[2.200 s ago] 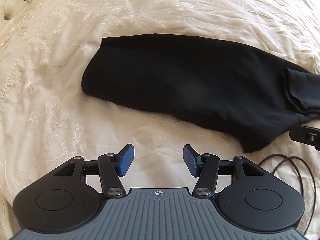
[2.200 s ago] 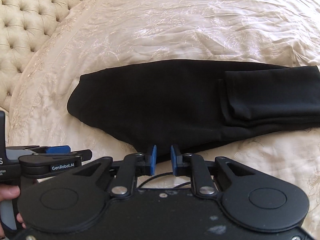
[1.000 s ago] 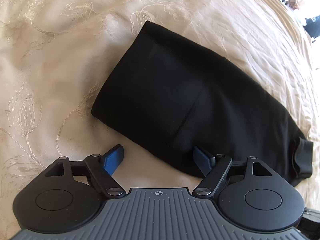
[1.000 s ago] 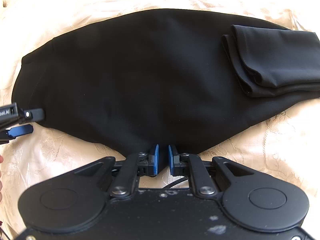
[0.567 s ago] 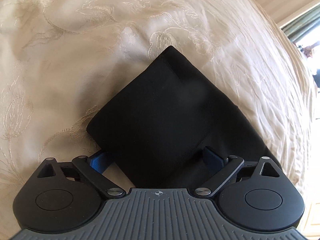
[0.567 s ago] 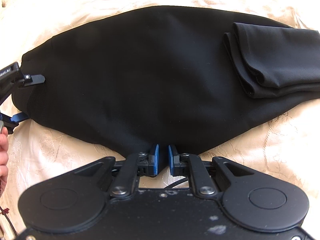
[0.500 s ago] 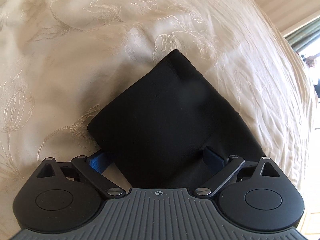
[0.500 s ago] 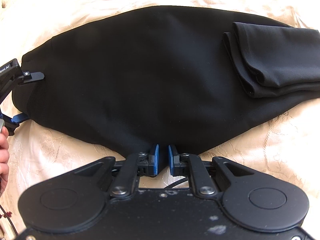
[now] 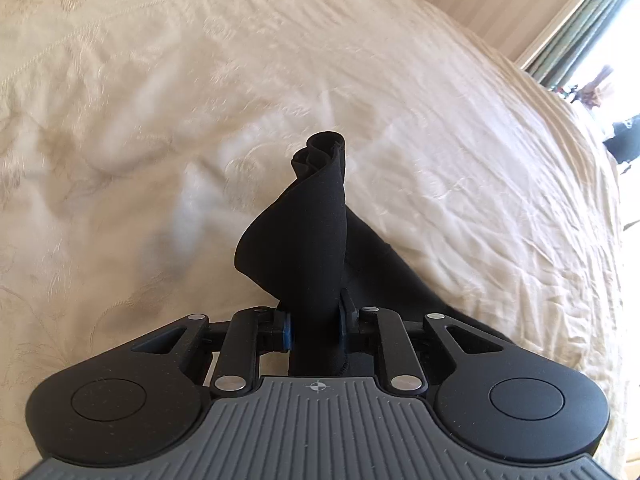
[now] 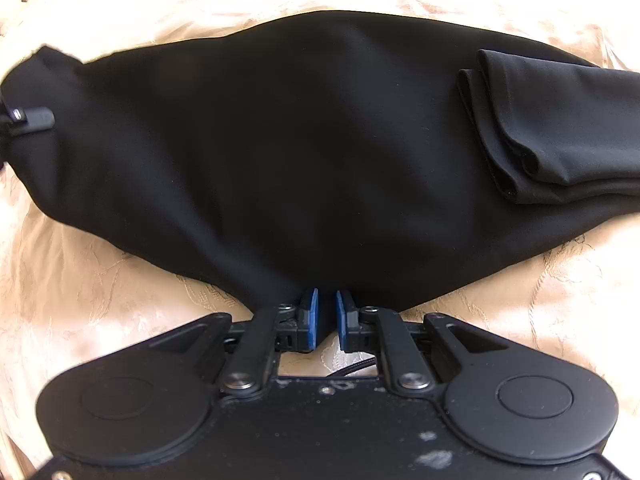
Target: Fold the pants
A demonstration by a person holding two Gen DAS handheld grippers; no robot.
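My left gripper (image 9: 314, 326) jaws are closing on the waist end of the black pants (image 10: 320, 152), bunching it up off the bed (image 9: 160, 120); half a second ago they straddled it flat. My right gripper (image 10: 325, 318) keeps narrow jaws pinching the near edge. The next fold can begin.

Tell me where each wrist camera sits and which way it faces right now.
Left wrist: behind the left gripper, looking down across the cream bedspread toward a window; jaws closing on a bunched end of the black pants.
Right wrist: behind the right gripper, looking steeply down at the pants' near edge, pads pinching it.
Shared: pants, bedspread; the left gripper's finger shows at the right view's left edge.
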